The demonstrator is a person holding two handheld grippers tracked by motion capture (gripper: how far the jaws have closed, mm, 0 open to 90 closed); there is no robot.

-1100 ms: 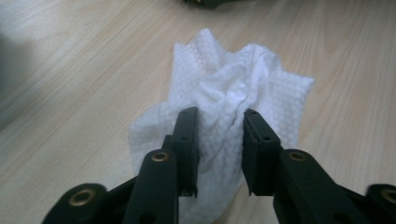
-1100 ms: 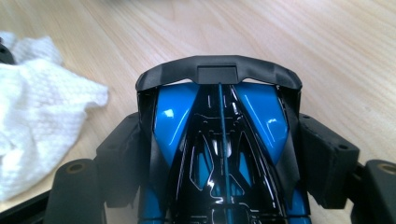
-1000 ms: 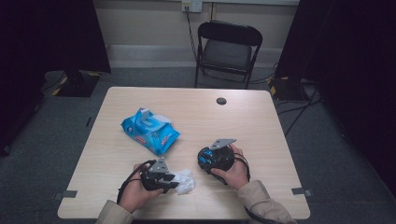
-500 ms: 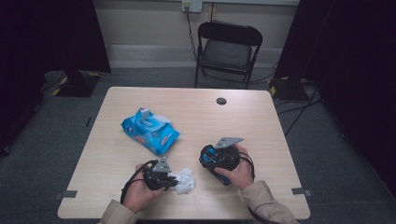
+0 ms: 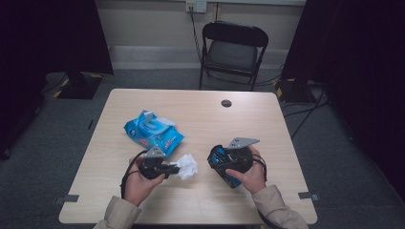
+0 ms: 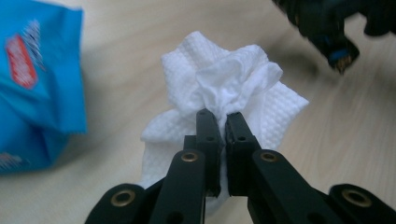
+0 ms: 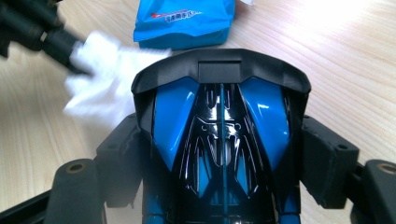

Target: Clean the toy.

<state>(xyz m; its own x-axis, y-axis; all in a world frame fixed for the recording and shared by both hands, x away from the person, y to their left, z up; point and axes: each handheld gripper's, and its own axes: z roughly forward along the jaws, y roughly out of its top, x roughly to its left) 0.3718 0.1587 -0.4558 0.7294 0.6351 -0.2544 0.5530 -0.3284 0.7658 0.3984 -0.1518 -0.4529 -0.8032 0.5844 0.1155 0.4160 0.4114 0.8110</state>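
A pale wooden counter (image 5: 267, 124) is seen from above, with a black folding chair (image 5: 232, 50) placed behind its far edge and a small dark round spot (image 5: 226, 103) near that edge. On the left half of the counter a blue wipes packet (image 5: 154, 132) is laid, its flap raised; in the left gripper view the same packet (image 6: 37, 84) is seen at the left, and in the right gripper view (image 7: 187, 21) at the top.

The right gripper (image 5: 224, 160) is held at the near right of the counter in the person's right hand (image 5: 248, 174). Between its fingers (image 7: 324, 161) a blue and black toy car (image 7: 222, 135) is gripped; the car's sides are pressed by the pads on both flanks, with the fingers spread wide by its body, and its dark front edge is pointed away from the camera toward the packet. In the high view the car (image 5: 220, 160) is seen held just above the counter.

The left gripper (image 5: 173, 168) is held in the left hand (image 5: 138, 183) at the near left. A crumpled white wipe (image 5: 187, 166) is pinched at the tips of its fingers (image 6: 208, 135); the fingers have just been closing and are now shut on a gathered fold of the wipe (image 6: 229, 88), the rest of which is bunched beyond and around the tips. The wipe is found between the two grippers, near the car but apart from it, and just in front of the packet.
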